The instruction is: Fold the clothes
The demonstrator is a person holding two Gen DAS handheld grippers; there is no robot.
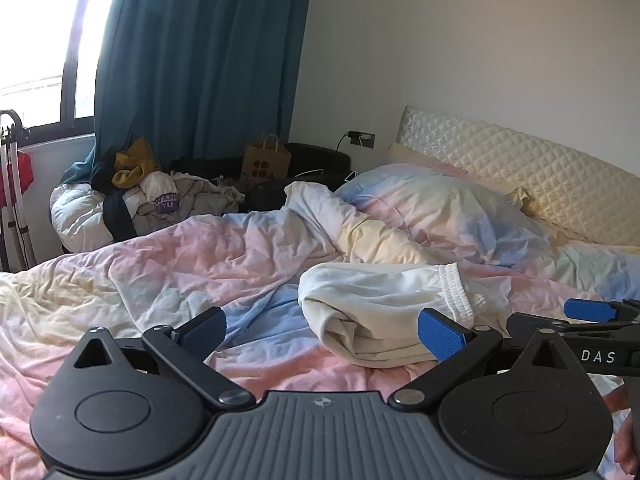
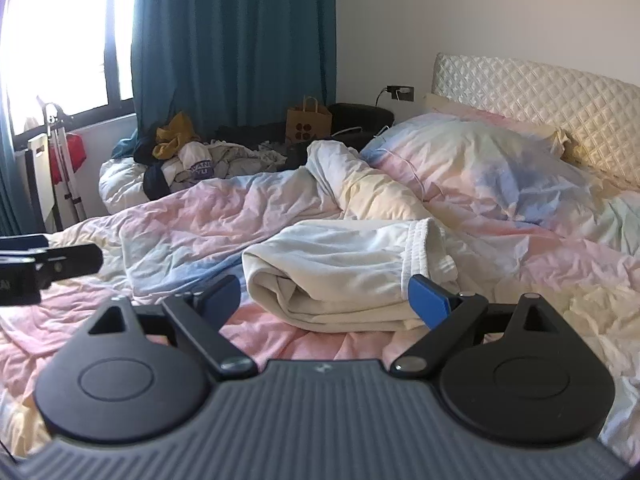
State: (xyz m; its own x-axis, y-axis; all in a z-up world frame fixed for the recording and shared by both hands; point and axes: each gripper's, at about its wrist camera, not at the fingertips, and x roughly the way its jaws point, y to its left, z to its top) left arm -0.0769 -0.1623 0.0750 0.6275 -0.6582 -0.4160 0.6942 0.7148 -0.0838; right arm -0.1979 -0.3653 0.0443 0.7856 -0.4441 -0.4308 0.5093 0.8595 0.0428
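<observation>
A cream-white garment (image 1: 376, 312) with an elastic waistband lies folded in a bundle on the pastel duvet (image 1: 180, 264). My left gripper (image 1: 322, 330) hovers just in front of it, open, its blue pads (image 1: 440, 334) wide apart and empty. In the right wrist view the same folded garment (image 2: 340, 276) lies straight ahead of my right gripper (image 2: 324, 300), which also stands open with nothing between its pads (image 2: 428, 304). Each gripper shows at the edge of the other's view: the right gripper (image 1: 588, 312) at far right, the left gripper (image 2: 48, 260) at far left.
A pastel pillow (image 1: 448, 208) leans on the quilted cream headboard (image 1: 528, 176). Beyond the bed lie a heap of loose clothes (image 1: 160, 196), a paper bag (image 1: 266, 160), a teal curtain (image 1: 200, 60) and a window (image 1: 44, 40). A folding rack (image 1: 12, 200) stands at left.
</observation>
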